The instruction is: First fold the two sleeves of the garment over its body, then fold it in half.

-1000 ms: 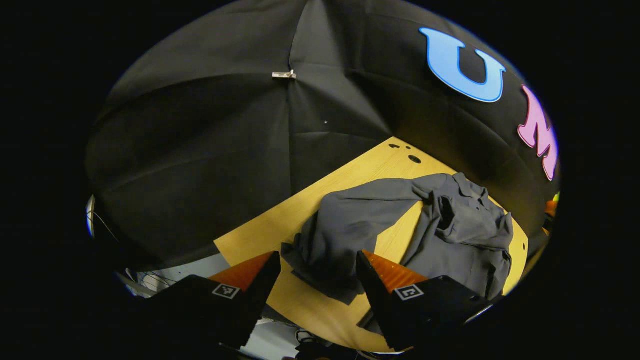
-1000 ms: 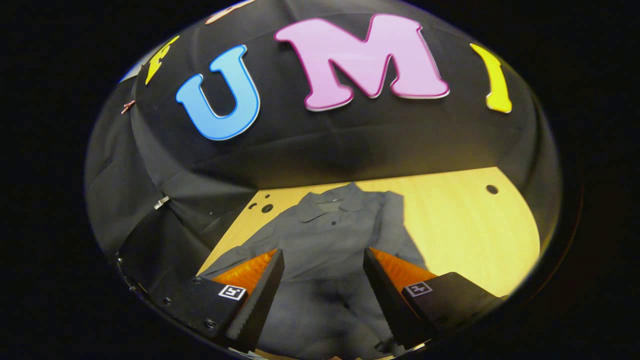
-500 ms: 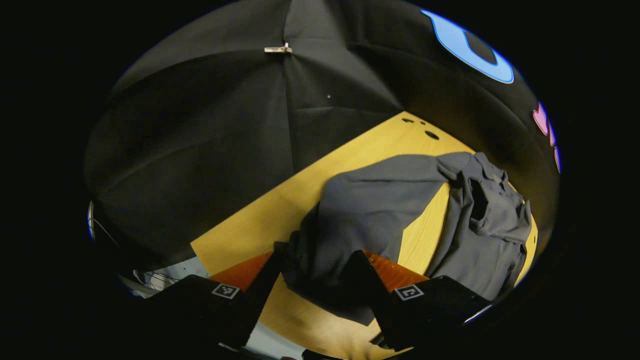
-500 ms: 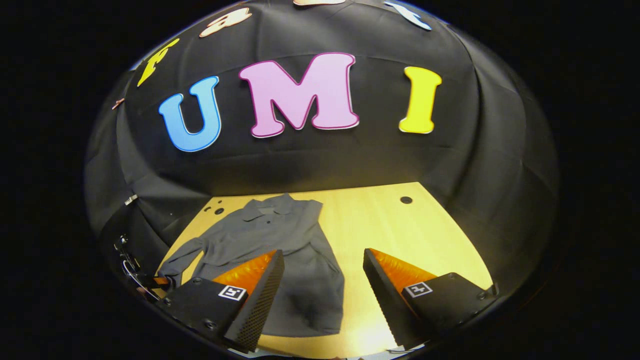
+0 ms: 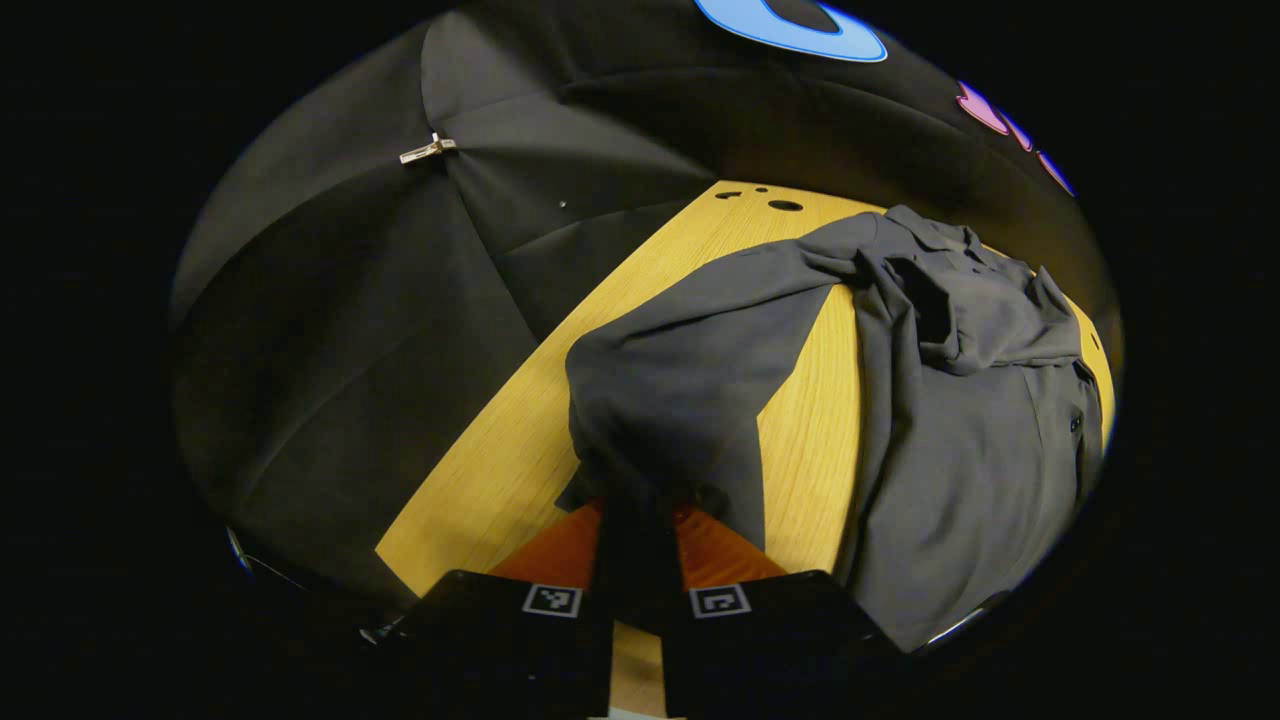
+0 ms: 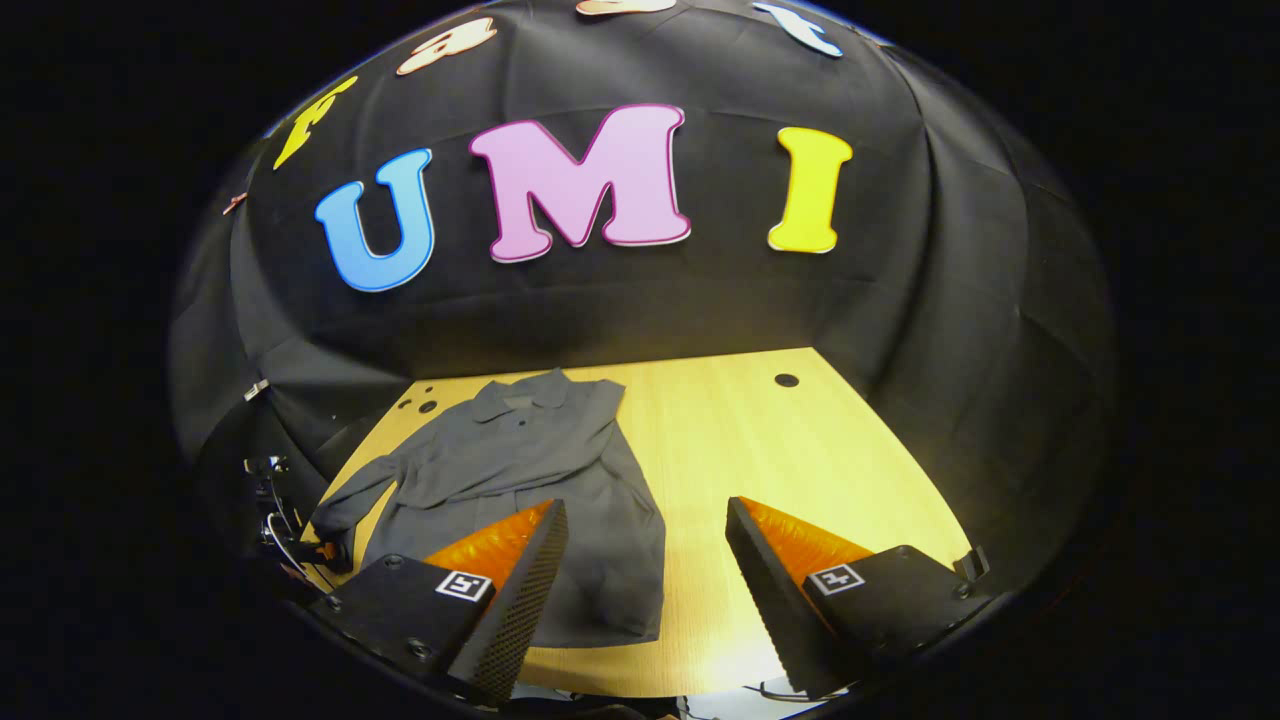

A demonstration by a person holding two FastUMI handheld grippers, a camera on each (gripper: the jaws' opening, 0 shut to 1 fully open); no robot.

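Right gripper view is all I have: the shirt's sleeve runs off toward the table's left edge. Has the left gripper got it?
Observer: Yes. The left gripper is shut on the end of the sleeve, with cloth pinched between both fingers.
Operator: Shirt lying flat up by the collar?
Observer: No. In the left gripper view the cloth is bunched into deep folds just below the collar.
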